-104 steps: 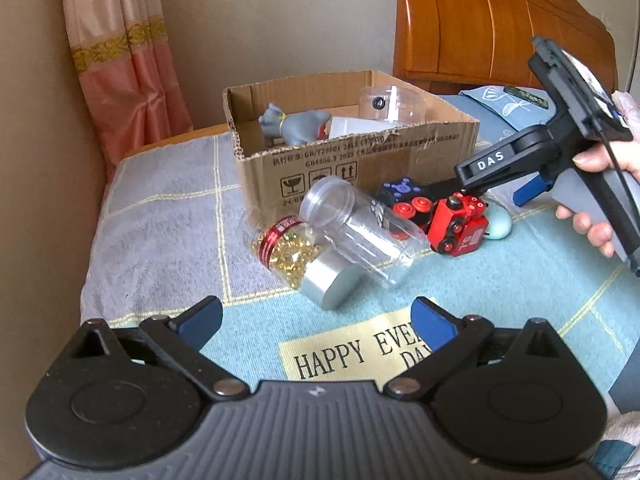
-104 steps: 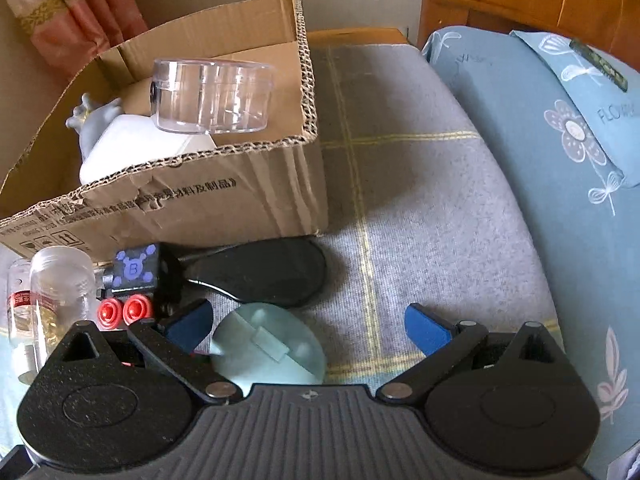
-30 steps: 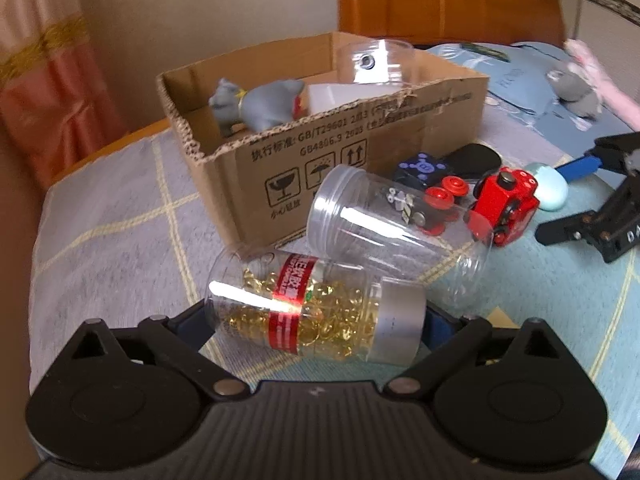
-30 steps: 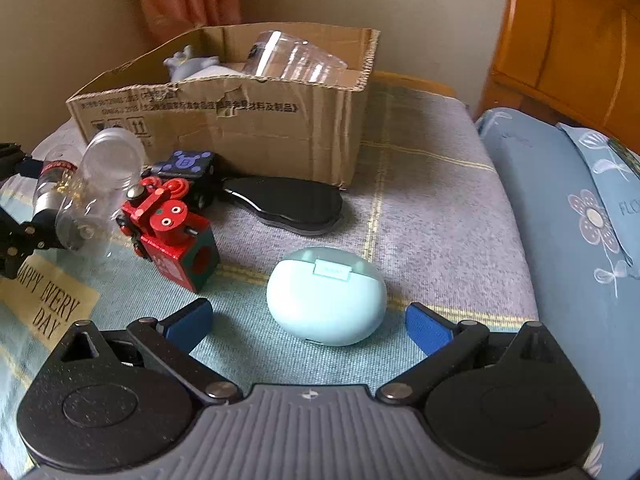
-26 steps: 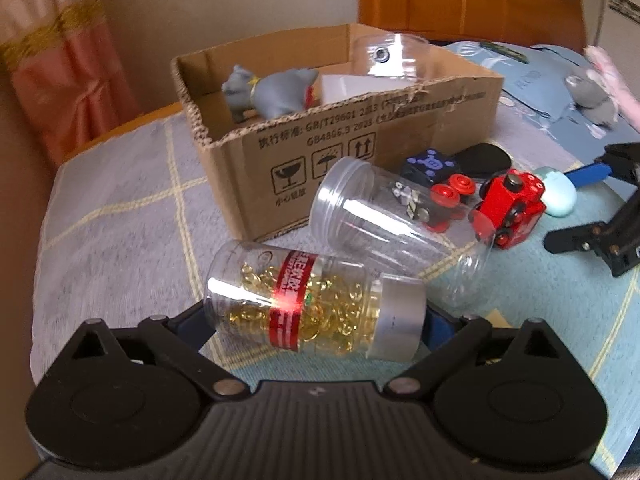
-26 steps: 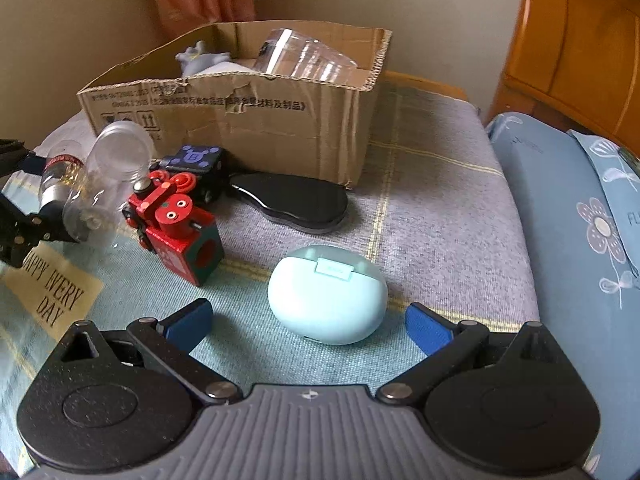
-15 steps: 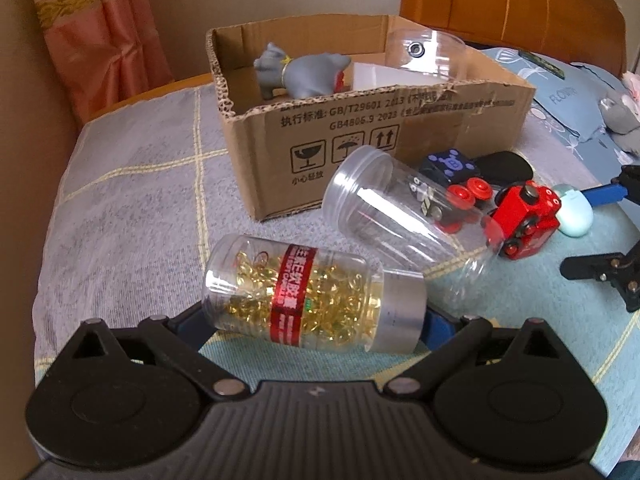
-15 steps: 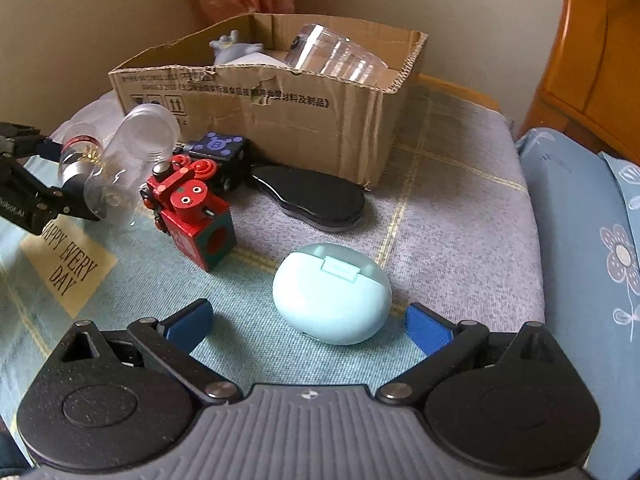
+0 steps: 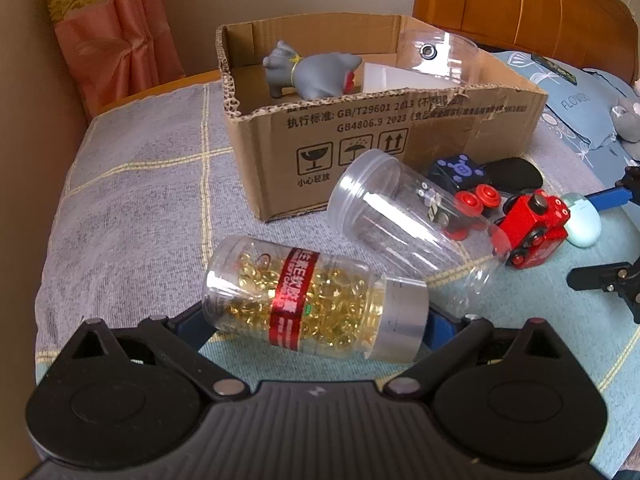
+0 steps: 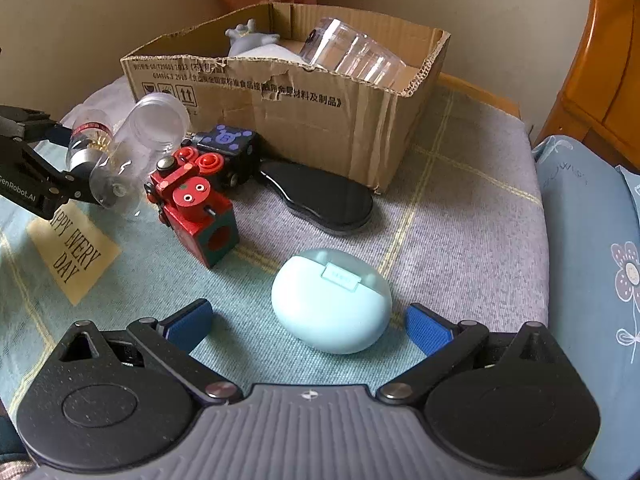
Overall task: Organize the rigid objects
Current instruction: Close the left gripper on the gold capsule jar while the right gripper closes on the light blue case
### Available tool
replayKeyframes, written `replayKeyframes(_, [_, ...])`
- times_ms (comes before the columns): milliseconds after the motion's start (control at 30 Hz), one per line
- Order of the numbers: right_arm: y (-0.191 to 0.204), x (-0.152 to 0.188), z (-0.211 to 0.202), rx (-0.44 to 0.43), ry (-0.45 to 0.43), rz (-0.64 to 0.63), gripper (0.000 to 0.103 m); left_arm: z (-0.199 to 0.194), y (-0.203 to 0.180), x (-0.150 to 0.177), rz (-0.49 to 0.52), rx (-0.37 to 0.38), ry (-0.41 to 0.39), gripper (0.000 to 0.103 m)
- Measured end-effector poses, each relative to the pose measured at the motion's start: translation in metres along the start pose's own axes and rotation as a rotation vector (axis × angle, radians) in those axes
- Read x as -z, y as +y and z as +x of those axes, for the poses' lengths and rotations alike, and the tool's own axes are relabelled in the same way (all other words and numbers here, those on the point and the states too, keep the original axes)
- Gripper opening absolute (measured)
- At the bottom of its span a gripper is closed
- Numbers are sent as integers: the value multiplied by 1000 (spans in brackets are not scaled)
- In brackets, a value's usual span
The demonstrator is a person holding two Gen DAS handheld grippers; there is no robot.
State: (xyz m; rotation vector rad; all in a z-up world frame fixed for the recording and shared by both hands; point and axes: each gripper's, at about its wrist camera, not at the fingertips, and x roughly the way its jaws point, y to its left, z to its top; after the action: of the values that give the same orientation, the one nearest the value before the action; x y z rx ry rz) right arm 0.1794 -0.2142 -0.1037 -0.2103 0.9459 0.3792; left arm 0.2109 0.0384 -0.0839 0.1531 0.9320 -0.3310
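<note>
Left hand-held gripper (image 9: 316,322) is closed on the capsule bottle (image 9: 312,298), a clear cylinder with silver cap and red band, held lifted in front of the corrugated cardboard box (image 9: 384,132). Right hand-held gripper (image 10: 310,324) is spread wide, empty, around the smooth pale-blue oval case (image 10: 332,300), untouched, before the box.

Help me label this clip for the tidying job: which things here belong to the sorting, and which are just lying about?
Job:
capsule bottle, in the left gripper
clear jar
red toy train
mint case, between the open right gripper fingers
cardboard box

Lying about:
blanket
pillow
curtain
</note>
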Motion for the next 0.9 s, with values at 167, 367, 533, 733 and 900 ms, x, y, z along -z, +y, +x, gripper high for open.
replayKeyframes(167, [0, 2, -3, 2, -8, 1, 97, 3, -2, -3, 4, 2, 6, 100])
replayKeyframes(367, [-3, -2, -10, 23, -5, 26, 73, 4, -3, -5, 1, 1, 5, 100])
replayKeyframes(533, [-6, -3, -12, 37, -4, 44, 66, 5, -4, -8, 5, -3, 3, 100])
replayKeyframes(733, [-4, -5, -9, 50, -12, 57, 66, 0, -5, -7, 30, 0, -8, 99])
replayKeyframes(900, [-3, -8, -8, 59, -2, 69, 66, -6, -1, -4, 53, -6, -10, 97])
